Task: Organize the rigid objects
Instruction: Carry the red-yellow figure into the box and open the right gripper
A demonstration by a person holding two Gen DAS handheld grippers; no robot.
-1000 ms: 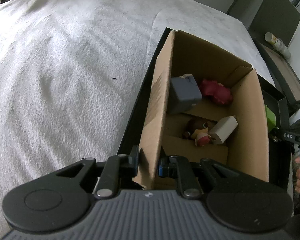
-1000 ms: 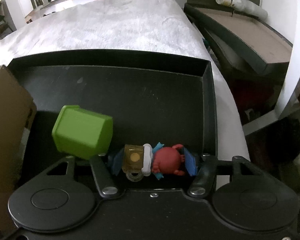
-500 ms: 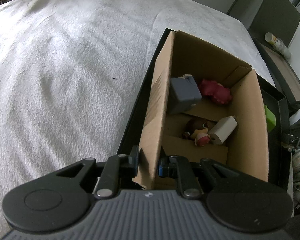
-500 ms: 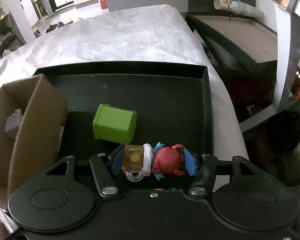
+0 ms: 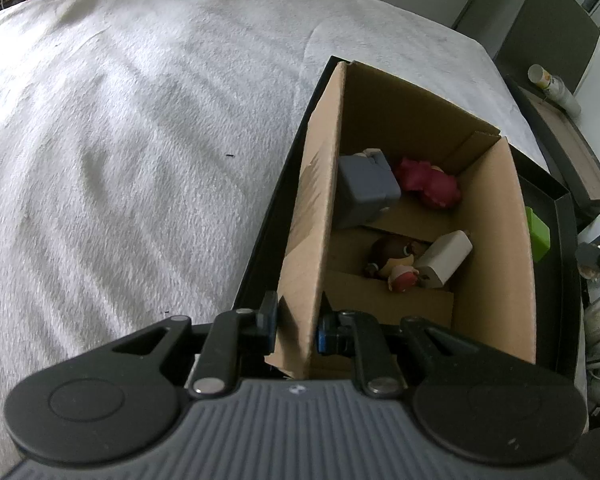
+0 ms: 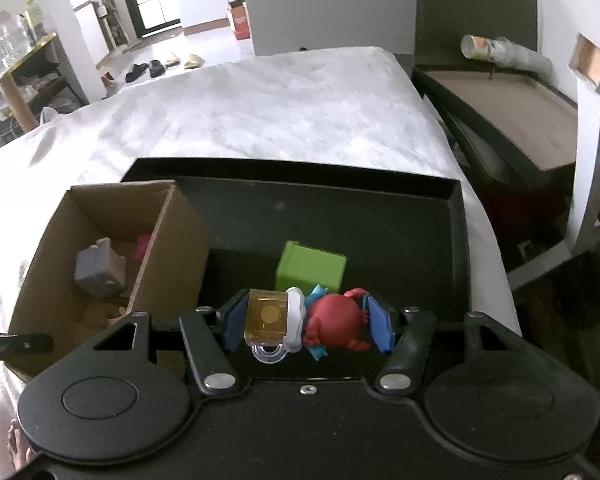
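In the left wrist view, the left gripper (image 5: 295, 334) sat at lower centre, its jaws pinched narrow on the near wall of the cardboard box (image 5: 312, 216), steadying it. Inside the box, right of that wall, lay a grey block (image 5: 366, 188), a red figure (image 5: 428, 182), a white block (image 5: 444, 258) and a small doll (image 5: 392, 262).

In the right wrist view, the box filled the left side, the green cube (image 6: 310, 270) stood at centre on the black tray (image 6: 458, 240), and just below it the right gripper (image 6: 306, 324) held a red toy with a yellow cup (image 6: 300, 320), jaws half wide and pressed on both its ends.

The step looked to be carrying the toy leftward over the box. It would go best lifted clear of the box's right wall, lowered into the free near corner, and released only once low. That wall and the items already inside stood in the way. Shoes and shelves lay far off, upper left.
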